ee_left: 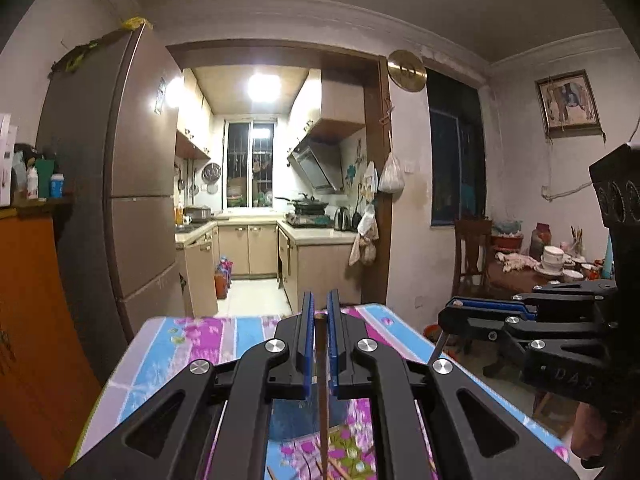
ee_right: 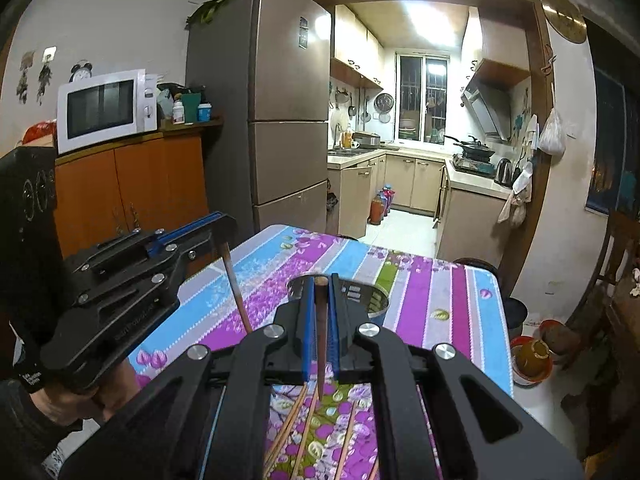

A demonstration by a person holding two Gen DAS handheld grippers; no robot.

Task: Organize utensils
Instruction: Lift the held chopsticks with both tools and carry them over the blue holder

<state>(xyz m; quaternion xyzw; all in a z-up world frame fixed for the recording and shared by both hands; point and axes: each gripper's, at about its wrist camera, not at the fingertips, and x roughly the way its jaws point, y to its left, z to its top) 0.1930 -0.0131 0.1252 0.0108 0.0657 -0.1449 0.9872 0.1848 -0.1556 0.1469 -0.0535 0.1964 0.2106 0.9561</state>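
Loose chopsticks [ee_right: 308,432] lie on the table [ee_right: 440,292] under the right gripper [ee_right: 321,320] — it and the left gripper [ee_left: 320,332] each pinch one chopstick [ee_right: 321,336] upright; the metal holder [ee_right: 372,296] sits just ahead, nearer the right.

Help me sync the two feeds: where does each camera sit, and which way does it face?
Left wrist: on the left claw, shut on a chopstick, facing the kitchen doorway over the floral table; the right claw shows at right.
Right wrist: on the right claw, shut on a chopstick, facing the fridge and kitchen; the left claw and a hand show at left.
Shared: table, doorway, fridge, loose chopsticks below.
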